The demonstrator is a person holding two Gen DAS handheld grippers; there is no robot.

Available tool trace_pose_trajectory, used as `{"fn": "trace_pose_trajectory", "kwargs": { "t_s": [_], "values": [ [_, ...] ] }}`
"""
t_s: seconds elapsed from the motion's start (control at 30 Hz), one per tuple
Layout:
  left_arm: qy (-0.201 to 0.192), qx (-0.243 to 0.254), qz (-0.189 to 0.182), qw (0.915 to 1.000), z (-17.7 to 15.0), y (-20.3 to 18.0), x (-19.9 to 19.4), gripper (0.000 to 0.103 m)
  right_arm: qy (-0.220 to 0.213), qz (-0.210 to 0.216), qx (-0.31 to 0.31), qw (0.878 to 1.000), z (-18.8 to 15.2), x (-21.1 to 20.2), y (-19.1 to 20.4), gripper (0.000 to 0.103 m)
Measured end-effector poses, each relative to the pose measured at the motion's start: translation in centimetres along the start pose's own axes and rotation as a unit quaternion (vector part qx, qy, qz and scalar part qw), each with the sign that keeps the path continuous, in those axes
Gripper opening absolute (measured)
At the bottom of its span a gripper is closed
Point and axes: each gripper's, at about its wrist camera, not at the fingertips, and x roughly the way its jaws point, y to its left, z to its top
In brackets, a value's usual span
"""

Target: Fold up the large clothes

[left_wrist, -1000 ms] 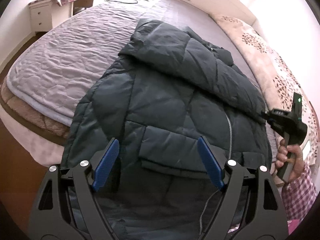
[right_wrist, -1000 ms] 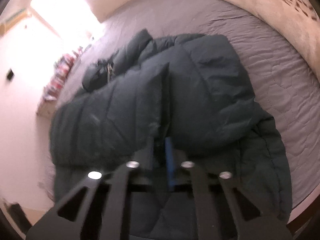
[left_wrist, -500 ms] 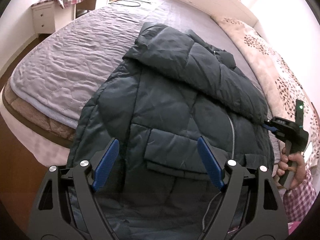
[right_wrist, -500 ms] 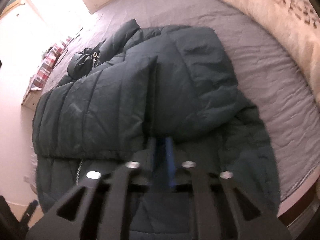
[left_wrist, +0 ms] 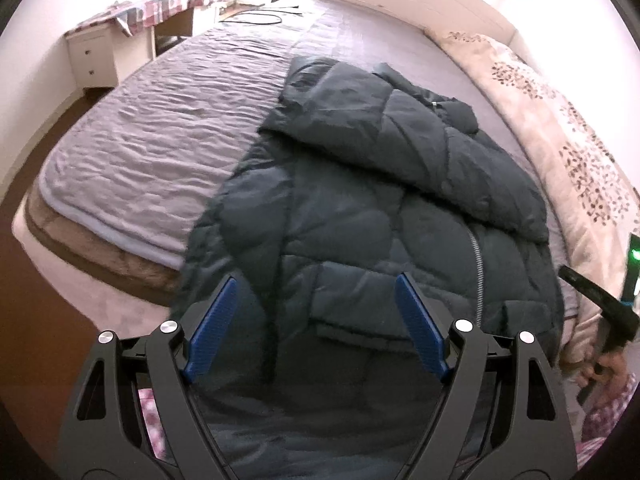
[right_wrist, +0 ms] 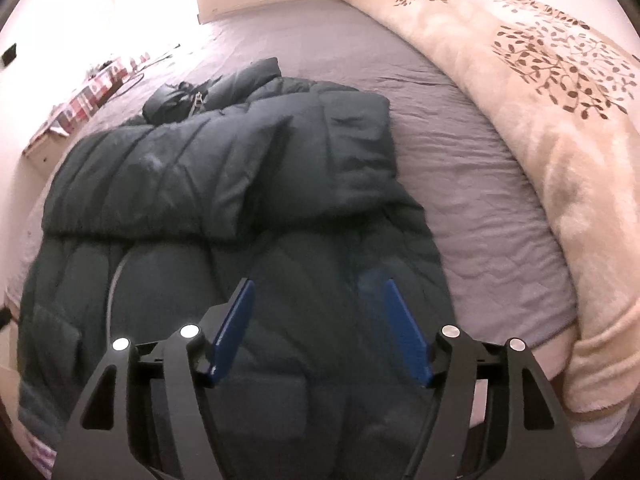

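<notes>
Up close, the left gripper [left_wrist: 316, 320] stands wide, its ribbed blue pads [left_wrist: 212, 328] apart over the jacket [left_wrist: 360, 220] and holding nothing. The right gripper [right_wrist: 320, 320] is also spread wide and empty, its pads [right_wrist: 236, 328] hovering over the same dark garment [right_wrist: 240, 280].

The jacket lies on the bed [left_wrist: 160, 140], its lower part hanging toward the near edge. It is a dark, quilted, puffy coat with stitched panels. A sleeve [left_wrist: 400, 140] is folded across the chest.

Only the left view shows the metal zipper [left_wrist: 476, 272] running down the front and a flap pocket [left_wrist: 356, 312] just beyond the pads. It also catches the right gripper's black body [left_wrist: 600, 312] in a hand [left_wrist: 604, 368] at the far right, beside the jacket's edge. A white nightstand [left_wrist: 96, 60] stands past the bed's corner.

Only the right view shows the folded sleeve [right_wrist: 152, 184] as a thick slab across the jacket, and the collar bunched at the far end [right_wrist: 176, 100].

A wrinkled lilac sheet covers the bed. A fuzzy cream blanket [right_wrist: 560, 120] printed with brown leafy trees lies along its side, near the jacket but apart.
</notes>
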Motion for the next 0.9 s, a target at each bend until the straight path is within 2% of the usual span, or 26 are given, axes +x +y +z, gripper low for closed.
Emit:
{"fn": "trace_pose_trajectory", "kwargs": {
  "t_s": [0.3,0.47,0.67,0.9],
  "values": [
    [0.009,-0.028,0.051,0.9983,-1.5,4.5,-1.1,0.080,0.030,-0.007,0.012,0.999,-5.6,-2.3,-4.3,0.072],
    [0.027,-0.036,0.067,0.9967,-3.0,6.6,-1.3,0.080,0.049,-0.014,0.031,0.998,-8.1,-2.8,-6.1,0.073],
    [0.045,-0.035,0.067,0.9961,-4.8,7.6,-1.5,0.082,0.070,-0.021,0.044,0.996,-10.0,-2.8,-7.2,0.073],
    [0.070,-0.026,0.045,0.9962,-7.0,7.5,-1.6,0.083,0.086,-0.021,0.058,0.994,-11.6,-2.8,-8.1,0.077]
  ]
}}
